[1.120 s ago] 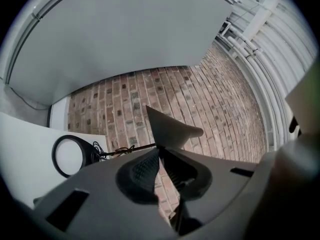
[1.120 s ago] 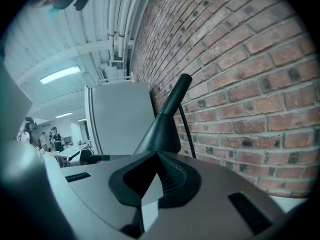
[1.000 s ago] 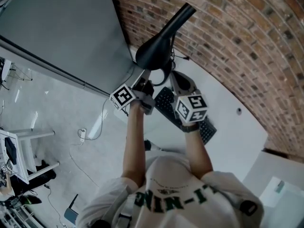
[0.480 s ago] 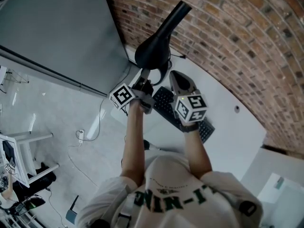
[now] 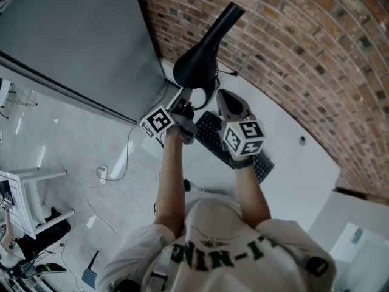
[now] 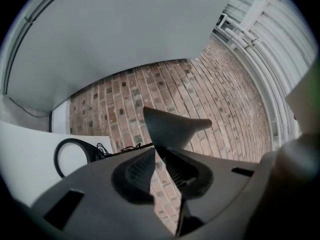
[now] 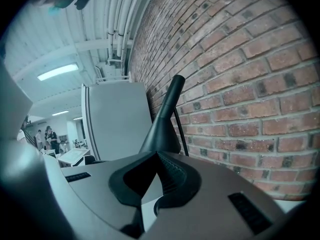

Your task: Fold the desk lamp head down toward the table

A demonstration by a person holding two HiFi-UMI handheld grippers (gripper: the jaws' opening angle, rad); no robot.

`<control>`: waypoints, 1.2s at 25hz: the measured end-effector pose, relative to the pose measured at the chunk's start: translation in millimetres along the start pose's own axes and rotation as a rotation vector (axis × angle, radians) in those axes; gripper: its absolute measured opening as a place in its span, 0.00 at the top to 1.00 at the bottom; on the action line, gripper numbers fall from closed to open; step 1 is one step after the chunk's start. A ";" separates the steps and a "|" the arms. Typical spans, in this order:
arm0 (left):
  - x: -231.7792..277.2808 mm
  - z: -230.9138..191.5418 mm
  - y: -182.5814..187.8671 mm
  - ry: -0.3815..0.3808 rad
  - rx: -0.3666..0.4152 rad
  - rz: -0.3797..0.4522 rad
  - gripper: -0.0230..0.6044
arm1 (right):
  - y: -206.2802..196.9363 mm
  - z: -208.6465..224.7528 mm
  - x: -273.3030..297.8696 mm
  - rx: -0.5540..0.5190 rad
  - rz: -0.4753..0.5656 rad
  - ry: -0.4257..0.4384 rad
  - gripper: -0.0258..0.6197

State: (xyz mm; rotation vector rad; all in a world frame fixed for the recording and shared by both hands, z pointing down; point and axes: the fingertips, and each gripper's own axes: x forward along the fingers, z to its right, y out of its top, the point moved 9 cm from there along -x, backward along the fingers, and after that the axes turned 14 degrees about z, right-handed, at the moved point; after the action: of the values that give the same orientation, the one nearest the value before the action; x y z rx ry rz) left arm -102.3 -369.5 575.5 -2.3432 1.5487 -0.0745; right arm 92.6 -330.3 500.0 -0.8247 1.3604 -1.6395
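Note:
The black desk lamp's cone-shaped head stands tilted up in front of the brick wall, its narrow neck pointing up and to the right. My left gripper sits just under the wide rim. In the left gripper view the lamp head lies just past my left gripper's tips. The jaws are opening, and only brick shows through the narrow gap between them. My right gripper hovers beside it over the table. In the right gripper view that gripper is shut on nothing, with the lamp head beyond it.
A black keyboard lies on the white table under my hands. A black ring with a cable rests on the table by the wall. A grey partition panel stands at the left. The brick wall runs behind the lamp.

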 end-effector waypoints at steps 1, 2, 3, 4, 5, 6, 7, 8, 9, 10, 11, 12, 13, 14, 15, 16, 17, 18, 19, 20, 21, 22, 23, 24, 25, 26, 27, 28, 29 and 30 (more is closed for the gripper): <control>-1.6 0.4 1.3 0.004 0.024 -0.001 0.86 | 1.3 -0.7 -0.8 -0.003 0.001 0.003 0.96; -4.0 0.5 3.2 0.007 0.049 -0.002 0.81 | 2.4 -0.9 -1.9 -0.006 0.000 0.005 0.96; -7.1 0.1 4.9 0.009 0.064 0.000 0.79 | 3.1 -0.8 -3.3 -0.010 0.000 0.007 0.96; -10.6 -0.8 5.7 0.011 0.062 0.004 0.79 | 3.7 -0.6 -4.7 -0.013 0.001 0.008 0.96; -14.5 -1.7 6.5 0.015 0.060 0.008 0.79 | 4.3 -0.7 -6.1 -0.016 0.003 0.010 0.96; -18.9 -1.8 8.2 0.022 0.070 0.010 0.78 | 4.9 -1.3 -7.5 -0.018 0.004 0.012 0.96; -23.5 -1.0 10.8 0.033 0.091 0.011 0.78 | 5.4 -2.2 -8.7 -0.019 0.005 0.015 0.96; -27.9 0.6 14.0 0.044 0.118 0.012 0.78 | 5.7 -3.3 -9.2 -0.019 0.005 0.018 0.96; -32.0 2.9 17.3 0.055 0.146 0.015 0.78 | 5.8 -4.6 -9.2 -0.018 0.005 0.022 0.96; -35.7 6.0 20.0 0.063 0.173 0.017 0.78 | 5.8 -6.0 -9.0 -0.016 0.004 0.026 0.96; -39.3 9.8 22.0 0.069 0.199 0.018 0.78 | 5.3 -7.4 -9.1 -0.014 0.003 0.029 0.96; -43.0 14.0 23.5 0.073 0.226 0.018 0.78 | 4.7 -9.1 -9.6 -0.012 0.002 0.033 0.96; -46.6 18.8 24.8 0.078 0.256 0.016 0.79 | 4.4 -11.2 -10.5 -0.012 0.002 0.037 0.96; -50.2 23.9 26.4 0.083 0.289 0.014 0.79 | 4.6 -13.7 -11.4 -0.011 0.002 0.041 0.96; -53.8 29.1 28.3 0.091 0.324 0.012 0.79 | 5.3 -16.6 -12.3 -0.011 0.003 0.046 0.96; -57.7 33.8 30.6 0.102 0.362 0.011 0.79 | 6.6 -19.9 -13.0 -0.013 0.006 0.052 0.96; -61.9 37.5 33.0 0.116 0.402 0.009 0.79 | 8.2 -23.3 -13.6 -0.018 0.011 0.058 0.96; -65.9 41.1 35.3 0.131 0.447 0.007 0.79 | 9.9 -26.8 -14.3 -0.024 0.016 0.066 0.96; -69.5 46.5 37.5 0.140 0.495 0.007 0.79 | 11.6 -30.1 -15.0 -0.030 0.021 0.073 0.96; -72.8 53.8 39.8 0.143 0.544 0.011 0.79 | 13.2 -33.2 -15.7 -0.036 0.027 0.081 0.96; -76.2 62.0 42.2 0.142 0.592 0.020 0.81 | 15.0 -36.2 -16.8 -0.042 0.032 0.088 0.96; -79.8 70.1 44.2 0.139 0.638 0.032 0.82 | 17.1 -39.2 -18.3 -0.048 0.038 0.095 0.96; -83.7 77.7 45.6 0.137 0.684 0.044 0.83 | 19.3 -41.7 -20.2 -0.053 0.044 0.100 0.96; -87.5 85.0 46.6 0.138 0.730 0.055 0.83 | 21.6 -43.8 -22.5 -0.057 0.050 0.102 0.96; -91.1 92.0 47.4 0.143 0.775 0.065 0.85 | 23.9 -45.6 -24.7 -0.062 0.054 0.103 0.96; -94.5 98.7 48.4 0.149 0.819 0.075 0.86 | 25.9 -46.9 -26.7 -0.068 0.059 0.101 0.96; -97.6 105.0 49.4 0.156 0.859 0.084 0.88 | 27.5 -47.8 -28.4 -0.073 0.064 0.099 0.96; -100.5 110.8 50.5 0.164 0.896 0.092 0.89 | 29.1 -48.5 -29.9 -0.078 0.069 0.096 0.96; -103.2 116.1 51.5 0.173 0.929 0.099 0.89 | 30.6 -49.2 -31.3 -0.082 0.073 0.093 0.96; -105.9 120.8 52.3 0.183 0.961 0.105 0.90 | 31.8 -49.9 -32.7 -0.085 0.077 0.090 0.96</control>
State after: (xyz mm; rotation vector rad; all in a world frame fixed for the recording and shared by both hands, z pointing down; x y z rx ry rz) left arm -165.0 -263.1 460.2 -1.5112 1.2766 -0.8247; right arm 69.1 -281.4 459.7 -0.7459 1.5146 -1.5848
